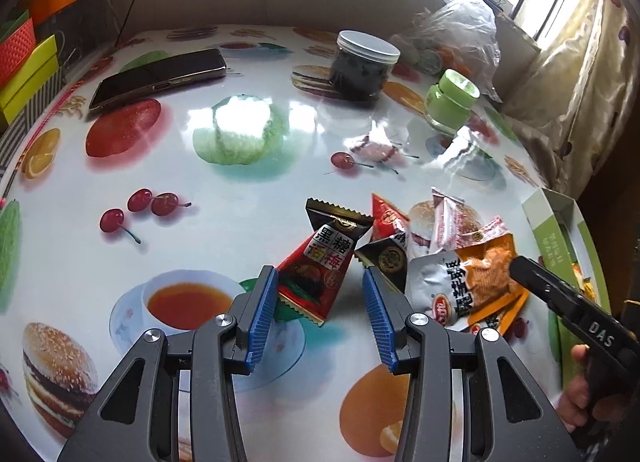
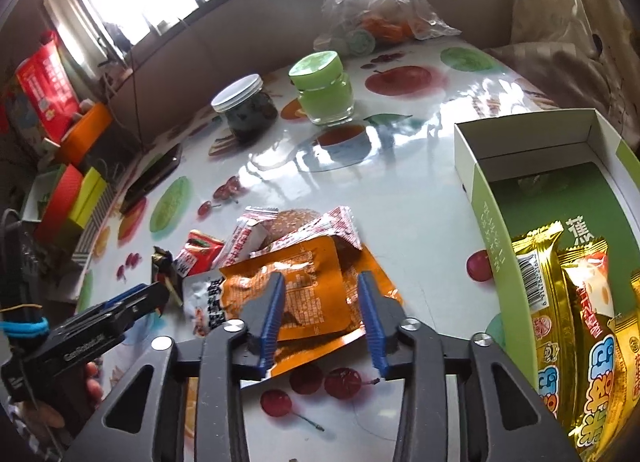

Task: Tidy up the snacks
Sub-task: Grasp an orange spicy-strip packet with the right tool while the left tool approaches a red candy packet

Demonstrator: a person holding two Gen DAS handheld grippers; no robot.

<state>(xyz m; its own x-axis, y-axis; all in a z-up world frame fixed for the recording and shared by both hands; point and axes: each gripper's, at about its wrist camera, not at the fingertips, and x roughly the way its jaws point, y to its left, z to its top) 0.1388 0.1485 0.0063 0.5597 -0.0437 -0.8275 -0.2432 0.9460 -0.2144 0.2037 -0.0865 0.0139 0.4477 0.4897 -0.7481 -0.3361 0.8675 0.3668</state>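
Left wrist view: the left gripper [image 1: 320, 298] is standing wide, its blue pads [image 1: 262, 314] parted and gripping nothing. The red-and-black candy packet [image 1: 320, 266] is lying between the fingertips, its lower left edge just beside the left pad; contact cannot be confirmed. A second small black packet [image 1: 386, 258] is lying just beyond the right pad. The gripper is angling down toward the fruit-printed table [image 1: 240, 189].

Right wrist view: the right gripper [image 2: 322, 318] is likewise standing wide and holding nothing. The orange snack pouch [image 2: 304, 290] is lying flat on the table between and beyond its fingers, overlapping a white pouch [image 2: 200, 302] on its left. Red-and-white sachets [image 2: 332, 229] are lying farther back. The green-sided box [image 2: 492, 229] is sitting to the right, with gold-wrapped snacks [image 2: 560, 322] lying inside it. The person's left hand [image 2: 60, 394] is showing at the lower left, gripping its tool's handle.
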